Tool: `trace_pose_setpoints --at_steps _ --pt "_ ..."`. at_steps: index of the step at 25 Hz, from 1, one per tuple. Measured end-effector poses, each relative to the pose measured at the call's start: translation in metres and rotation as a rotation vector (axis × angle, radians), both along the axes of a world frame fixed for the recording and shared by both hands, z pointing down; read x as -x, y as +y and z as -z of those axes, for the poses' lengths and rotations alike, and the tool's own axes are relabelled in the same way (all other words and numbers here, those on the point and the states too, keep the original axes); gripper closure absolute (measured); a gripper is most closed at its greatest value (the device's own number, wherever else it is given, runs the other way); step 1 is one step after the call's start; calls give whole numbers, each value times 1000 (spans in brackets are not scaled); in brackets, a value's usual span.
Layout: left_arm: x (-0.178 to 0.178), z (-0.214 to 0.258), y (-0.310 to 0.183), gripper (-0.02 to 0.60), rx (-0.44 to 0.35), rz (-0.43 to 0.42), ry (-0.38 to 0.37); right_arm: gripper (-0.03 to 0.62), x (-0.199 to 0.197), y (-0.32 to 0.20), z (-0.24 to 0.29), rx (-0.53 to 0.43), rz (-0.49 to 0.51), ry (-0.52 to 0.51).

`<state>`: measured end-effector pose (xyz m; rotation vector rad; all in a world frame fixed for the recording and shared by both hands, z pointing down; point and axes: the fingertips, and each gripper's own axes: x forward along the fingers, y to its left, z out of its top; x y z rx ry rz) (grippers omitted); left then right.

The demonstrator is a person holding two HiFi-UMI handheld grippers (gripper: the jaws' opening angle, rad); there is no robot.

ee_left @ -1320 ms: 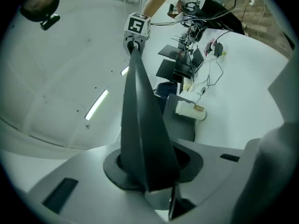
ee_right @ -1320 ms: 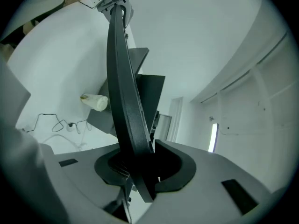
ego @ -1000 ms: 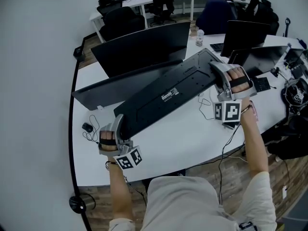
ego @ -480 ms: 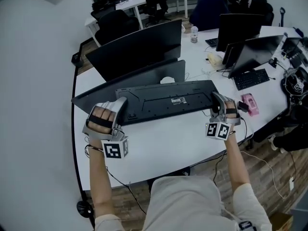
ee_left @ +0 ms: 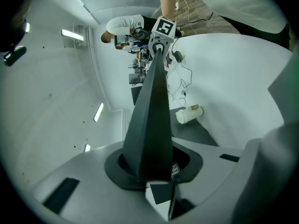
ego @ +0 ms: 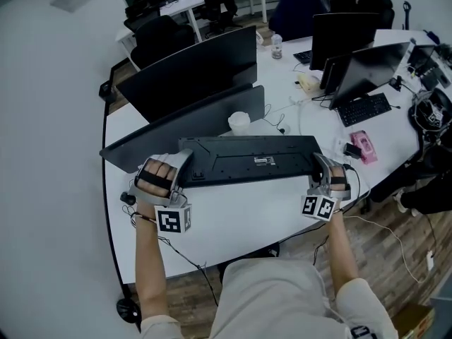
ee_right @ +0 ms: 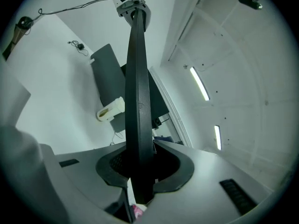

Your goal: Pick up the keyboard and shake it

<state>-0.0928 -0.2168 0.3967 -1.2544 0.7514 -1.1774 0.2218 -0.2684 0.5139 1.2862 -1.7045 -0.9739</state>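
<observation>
Above the near part of the white desk (ego: 268, 214) the black keyboard (ego: 247, 159) is held lengthwise from left to right, roughly level, with its labelled underside turned up toward the head view. Its left end is clenched in the left gripper (ego: 179, 171), whose jaws are seen pressed on the keyboard's thin edge in the left gripper view. Its right end is grasped by the right gripper (ego: 318, 167); those jaws have just been closing, with the keyboard's end between them, and their pads are seen against both of its faces. Each gripper is carried by a strapped hand, and a marker cube is seen below each wrist. Just beyond the keyboard a white cup (ego: 239, 123) stands on the desk, with a large dark monitor (ego: 191, 69) farther back. To the right, a pink object (ego: 365, 147) lies near a second keyboard (ego: 364, 109).
</observation>
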Motion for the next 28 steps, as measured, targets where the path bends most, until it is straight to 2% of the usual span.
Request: trace_pose_setpoints --at_steps 4,9,16,19,21,23,25,28 --pt "-4 15 13 484 -150 12 85 477 -15 -7 60 -145 -11 79" --pt "1 58 35 488 -343 47 137 477 -13 -8 150 -350 9 144" --pt "16 140 70 488 -587 64 134 476 6 9 250 -582 34 122" --pt "23 162 85 488 -660 67 139 476 14 20 280 -658 51 107" --pt "29 166 90 488 -681 72 149 474 22 24 293 -686 74 110" --pt "35 162 88 488 -664 82 166 474 27 22 294 -677 82 119" --pt "42 148 78 488 -603 104 181 474 33 11 283 -625 94 143" --pt "56 104 53 490 -459 147 201 474 49 -18 244 -487 146 212"
